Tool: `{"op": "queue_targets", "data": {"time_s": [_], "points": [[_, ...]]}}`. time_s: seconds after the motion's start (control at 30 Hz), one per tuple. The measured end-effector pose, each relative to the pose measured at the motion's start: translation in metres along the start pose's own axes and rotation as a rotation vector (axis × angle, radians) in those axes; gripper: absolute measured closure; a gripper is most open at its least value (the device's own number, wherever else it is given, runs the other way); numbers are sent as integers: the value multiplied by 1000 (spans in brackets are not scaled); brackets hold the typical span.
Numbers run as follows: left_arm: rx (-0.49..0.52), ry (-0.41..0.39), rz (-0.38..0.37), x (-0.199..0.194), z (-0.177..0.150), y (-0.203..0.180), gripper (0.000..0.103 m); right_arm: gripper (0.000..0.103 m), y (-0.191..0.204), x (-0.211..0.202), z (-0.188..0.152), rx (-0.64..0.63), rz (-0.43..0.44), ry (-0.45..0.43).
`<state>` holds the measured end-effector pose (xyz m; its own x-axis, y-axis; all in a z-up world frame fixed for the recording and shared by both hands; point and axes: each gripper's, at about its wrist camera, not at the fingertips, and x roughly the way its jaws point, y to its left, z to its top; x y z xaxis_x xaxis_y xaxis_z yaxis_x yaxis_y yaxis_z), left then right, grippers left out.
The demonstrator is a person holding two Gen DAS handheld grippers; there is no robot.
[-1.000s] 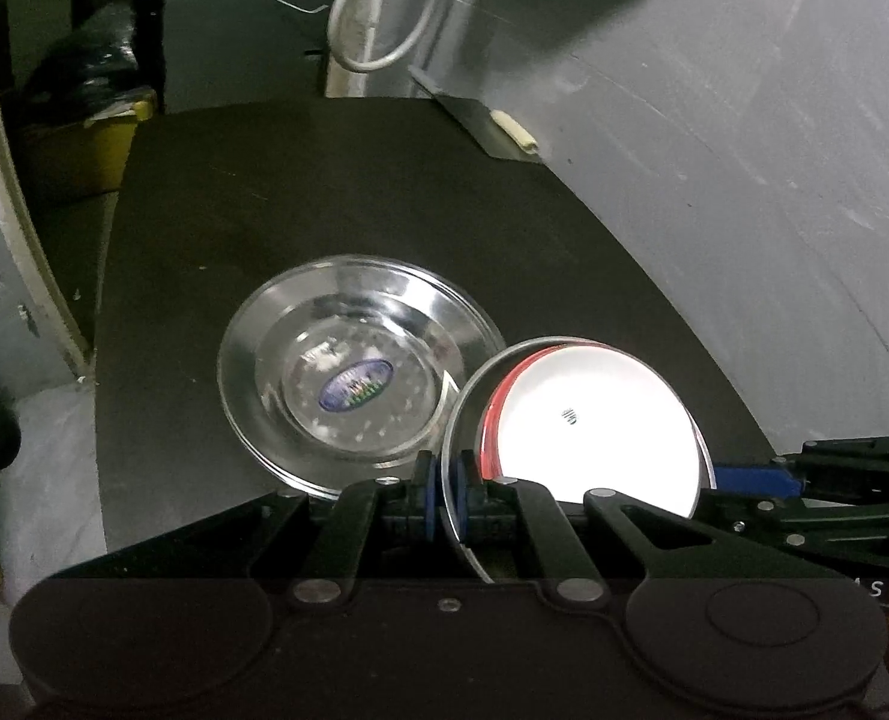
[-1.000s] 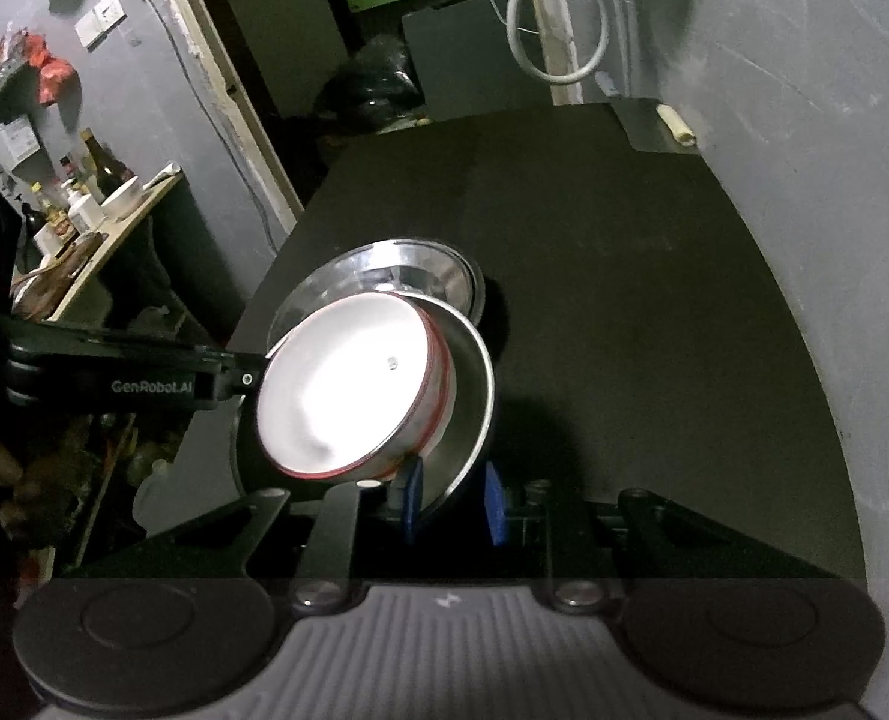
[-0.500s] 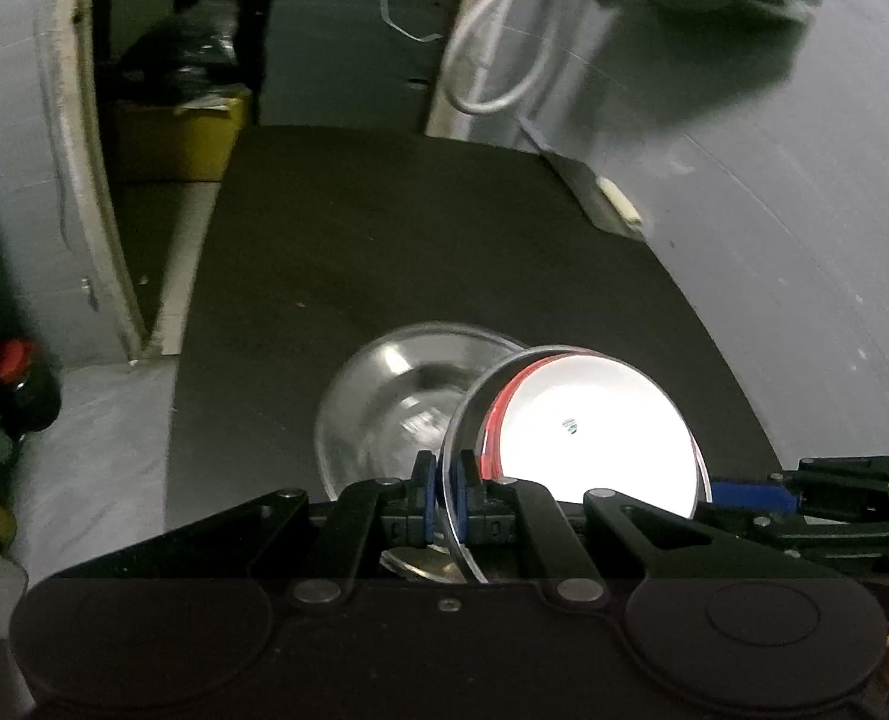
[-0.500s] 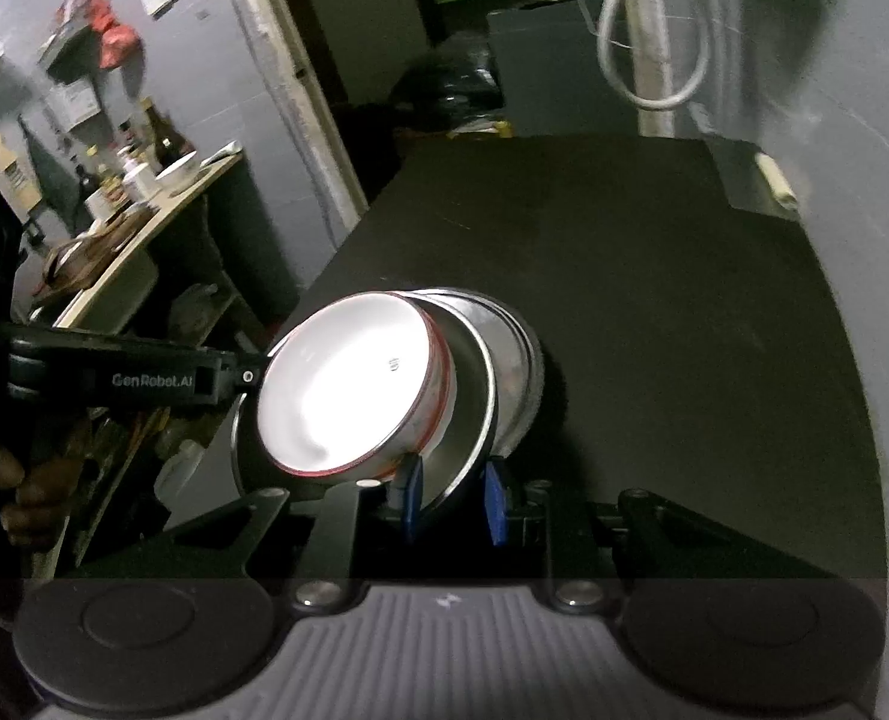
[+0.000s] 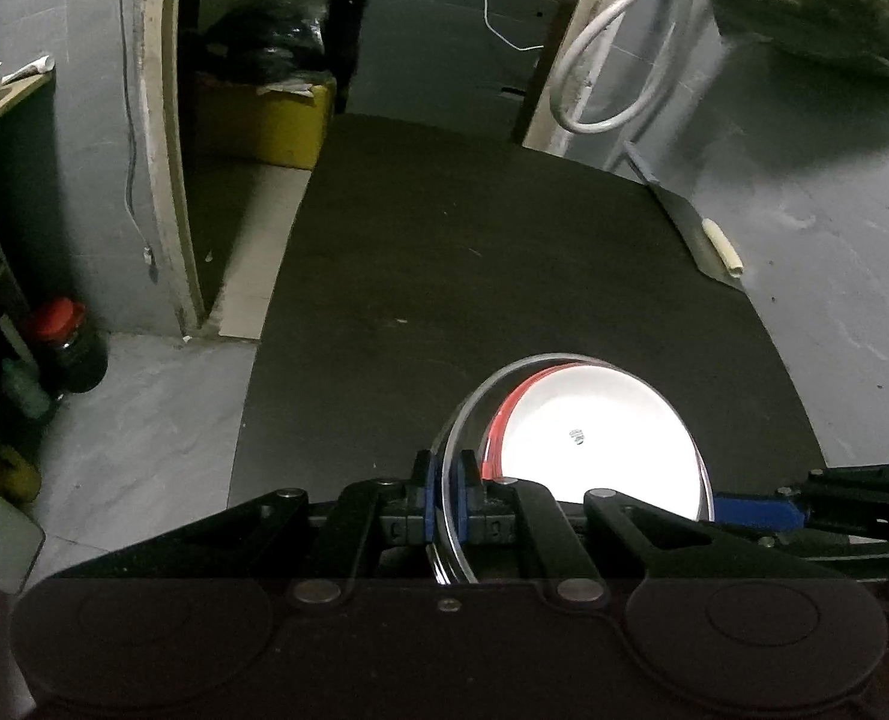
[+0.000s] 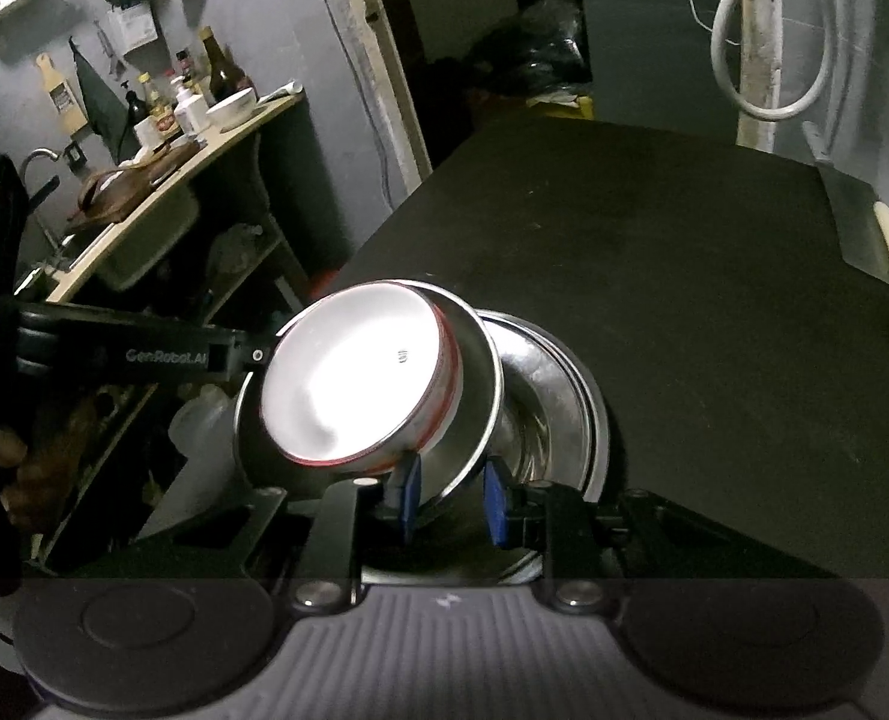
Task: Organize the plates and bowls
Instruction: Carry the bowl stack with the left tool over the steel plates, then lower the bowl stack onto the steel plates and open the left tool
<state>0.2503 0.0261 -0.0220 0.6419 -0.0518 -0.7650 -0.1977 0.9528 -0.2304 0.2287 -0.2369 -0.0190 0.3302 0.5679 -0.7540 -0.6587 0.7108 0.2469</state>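
Bowl (image 6: 354, 384), white with a red band, sits nested in a steel plate (image 6: 474, 396) held tilted above the second steel plate (image 6: 558, 396) on the black table (image 6: 684, 276). Left gripper (image 5: 450, 498) is clamped on the plate's rim at its left edge. Right gripper (image 6: 450, 498) straddles the opposite rim, fingers apart with a visible gap. The resting plate lies directly behind and below the held stack, nearer the right gripper; lowering must stay centred over it
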Motion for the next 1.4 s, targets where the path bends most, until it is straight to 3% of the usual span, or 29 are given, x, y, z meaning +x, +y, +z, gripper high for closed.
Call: {"op": "queue_targets", "data": {"time_s": [0.87, 1.07, 1.23, 1.4], "points": [[61, 11, 38, 21, 9, -16, 95, 77, -14, 6, -8, 156, -74, -79], [105, 17, 71, 22, 12, -22, 85, 75, -14, 4, -11, 187, -89, -90], [111, 14, 95, 21, 12, -21, 72, 60, -12, 1, -14, 202, -109, -87], [119, 3, 132, 17, 11, -15, 48, 36, -8, 1, -15, 194, -103, -72]]}}
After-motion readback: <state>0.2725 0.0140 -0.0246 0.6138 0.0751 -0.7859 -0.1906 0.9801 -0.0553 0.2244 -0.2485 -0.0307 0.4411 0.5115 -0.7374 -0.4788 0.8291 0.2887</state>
